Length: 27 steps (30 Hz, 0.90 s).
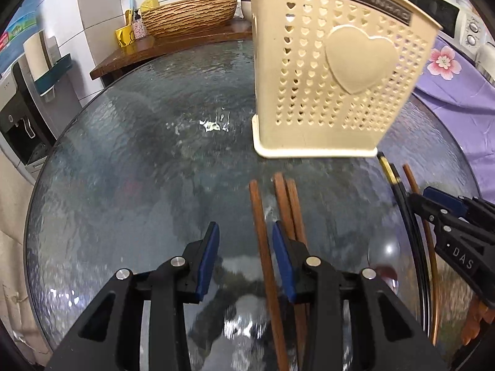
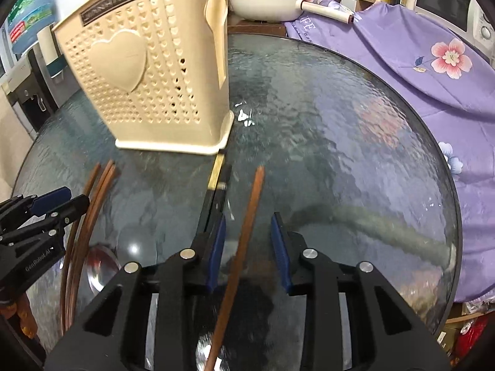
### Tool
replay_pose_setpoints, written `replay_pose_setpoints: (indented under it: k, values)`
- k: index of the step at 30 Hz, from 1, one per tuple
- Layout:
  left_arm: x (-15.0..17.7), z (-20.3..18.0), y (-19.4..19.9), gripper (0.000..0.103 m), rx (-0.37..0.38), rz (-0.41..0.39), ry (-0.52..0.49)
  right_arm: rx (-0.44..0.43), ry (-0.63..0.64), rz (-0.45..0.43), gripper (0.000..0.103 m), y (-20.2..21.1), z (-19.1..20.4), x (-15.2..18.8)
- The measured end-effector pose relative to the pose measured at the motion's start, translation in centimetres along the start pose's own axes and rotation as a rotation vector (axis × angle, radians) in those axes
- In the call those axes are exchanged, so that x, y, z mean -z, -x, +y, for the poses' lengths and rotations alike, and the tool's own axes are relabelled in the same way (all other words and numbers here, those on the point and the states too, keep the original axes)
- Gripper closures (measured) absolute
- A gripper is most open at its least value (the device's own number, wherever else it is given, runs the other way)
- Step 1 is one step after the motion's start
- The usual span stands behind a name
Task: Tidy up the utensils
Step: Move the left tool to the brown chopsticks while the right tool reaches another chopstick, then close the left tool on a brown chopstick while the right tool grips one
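A cream perforated utensil holder [image 1: 337,71] with a raised heart stands upright on the round glass table [image 1: 139,154]; it also shows in the right wrist view [image 2: 145,77]. Brown wooden chopsticks [image 1: 263,247] lie on the glass in front of it. My left gripper [image 1: 246,241] is open, with one brown chopstick between its fingers and two beside its right finger. Black chopsticks with gold bands [image 1: 399,191] lie further right. My right gripper [image 2: 247,232] is open over a single brown chopstick [image 2: 244,232], with the black chopsticks [image 2: 213,191] at its left finger.
A purple floral cloth [image 2: 417,71] covers the table's right side. A white pan [image 2: 266,6] and a microwave [image 2: 445,3] stand behind. A wooden basin [image 1: 188,15] sits on a counter at the back left. A metal spoon bowl [image 2: 102,262] lies near the chopsticks.
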<state>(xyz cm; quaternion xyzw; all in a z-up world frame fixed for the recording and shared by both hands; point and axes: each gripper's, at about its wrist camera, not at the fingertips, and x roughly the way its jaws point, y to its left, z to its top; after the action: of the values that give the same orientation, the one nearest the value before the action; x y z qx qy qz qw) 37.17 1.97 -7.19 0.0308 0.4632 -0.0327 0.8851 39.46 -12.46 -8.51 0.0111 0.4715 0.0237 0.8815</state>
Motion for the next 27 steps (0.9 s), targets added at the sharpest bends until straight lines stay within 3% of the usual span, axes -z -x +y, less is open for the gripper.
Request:
replay_pose_setpoints:
  k: [5,8,11,19,27]
  values:
    - [-1.3,-0.1,-0.9,0.077,-0.016,0.005,0.015,0.020,-0.014,0.000,0.080,-0.8,-0.3,-1.3]
    - [-1.5,-0.3,-1.1,0.085,-0.026,0.003,0.015,0.033,-0.018,-0.006,0.090,-1.0,-0.5,-1.6]
    - [-1.5,-0.8,-1.1,0.095,-0.035,0.000,0.009,0.022,-0.034,-0.009,0.094,-1.0,-0.9,-1.6]
    - [-1.3,-0.9,-1.1,0.096,-0.037,-0.009,0.033,-0.045,-0.081,-0.028,0.096,-1.3,-2.0,-1.9]
    - [-1.7,0.8,0.1,0.096,0.036,-0.077,0.095,-0.135,-0.091,-0.130,0.096,1.4,-3.1,-2.9]
